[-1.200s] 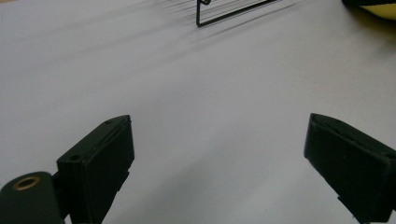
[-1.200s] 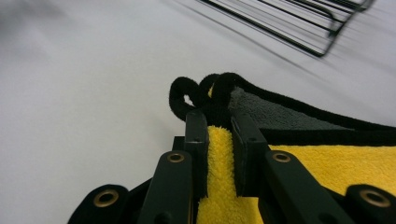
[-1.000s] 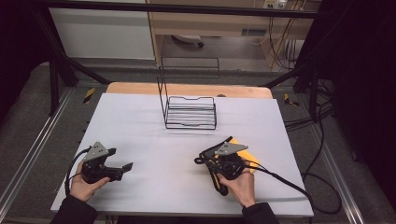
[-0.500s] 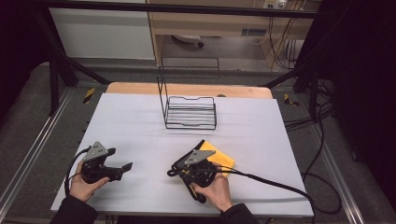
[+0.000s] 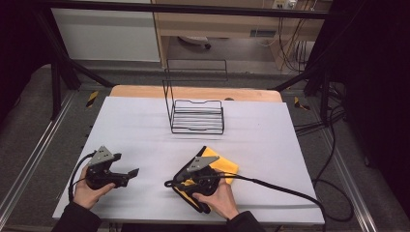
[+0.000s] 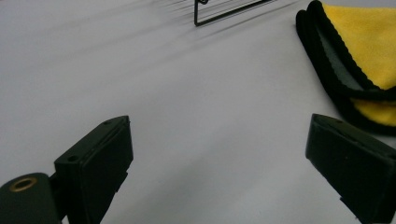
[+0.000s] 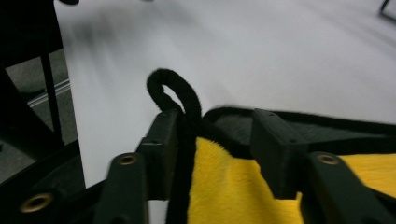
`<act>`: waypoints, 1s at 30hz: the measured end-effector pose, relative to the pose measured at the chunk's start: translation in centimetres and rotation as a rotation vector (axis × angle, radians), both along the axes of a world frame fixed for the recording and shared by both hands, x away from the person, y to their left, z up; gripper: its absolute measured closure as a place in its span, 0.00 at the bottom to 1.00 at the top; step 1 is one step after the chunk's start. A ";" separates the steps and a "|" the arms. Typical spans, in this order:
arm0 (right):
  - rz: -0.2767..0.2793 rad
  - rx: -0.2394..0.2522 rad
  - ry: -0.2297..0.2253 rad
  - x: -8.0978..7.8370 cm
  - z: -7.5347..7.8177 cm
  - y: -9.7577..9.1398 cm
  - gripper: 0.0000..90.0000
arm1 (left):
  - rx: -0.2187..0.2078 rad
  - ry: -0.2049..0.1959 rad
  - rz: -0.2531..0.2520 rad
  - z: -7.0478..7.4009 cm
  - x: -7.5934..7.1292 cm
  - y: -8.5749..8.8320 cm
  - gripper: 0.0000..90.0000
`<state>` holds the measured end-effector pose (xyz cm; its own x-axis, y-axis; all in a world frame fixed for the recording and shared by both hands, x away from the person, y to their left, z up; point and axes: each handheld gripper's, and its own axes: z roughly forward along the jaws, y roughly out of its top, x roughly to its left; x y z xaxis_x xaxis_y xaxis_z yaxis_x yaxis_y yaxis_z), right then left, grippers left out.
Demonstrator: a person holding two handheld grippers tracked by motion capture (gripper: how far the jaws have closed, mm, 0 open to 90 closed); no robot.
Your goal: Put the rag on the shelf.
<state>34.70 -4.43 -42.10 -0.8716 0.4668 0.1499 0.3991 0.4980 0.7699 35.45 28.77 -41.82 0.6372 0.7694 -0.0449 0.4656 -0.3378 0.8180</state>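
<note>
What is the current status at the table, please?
Left gripper open, idle. Right gripper jaws just opened, yellow cloth between them, black edge against one. Wire rack beyond, path clear.

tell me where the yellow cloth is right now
In the high view the yellow cloth lies on the white table near its front edge, right of centre, partly under the right gripper, with the wire rack farther back.
</note>
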 end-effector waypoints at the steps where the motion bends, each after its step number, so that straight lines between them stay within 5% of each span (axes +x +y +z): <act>1: -0.008 0.004 -0.014 0.1 0.4 -0.3 0.52 | 0.000 0.002 -0.003 0.1 0.0 -0.1 0.08; 6: -0.077 0.003 -0.065 0.8 2.0 -2.8 0.43 | -0.002 -0.002 -0.010 0.7 -0.2 -1.1 0.09; 12: -0.208 -0.010 -0.084 1.7 2.1 -7.5 0.32 | 0.027 0.011 -0.030 1.4 -0.4 -3.1 0.16; 17: -0.304 -0.033 -0.085 2.0 1.4 -11.5 0.31 | 0.059 0.019 -0.105 2.2 -1.1 -7.6 0.28; 22: -0.369 -0.015 -0.069 1.6 0.6 -14.4 0.30 | 0.080 0.071 -0.186 1.7 -1.3 -12.2 0.45; 30: -0.414 -0.033 -0.040 1.3 -0.7 -15.6 0.41 | 0.141 0.161 -0.236 -0.3 -0.9 -16.5 0.73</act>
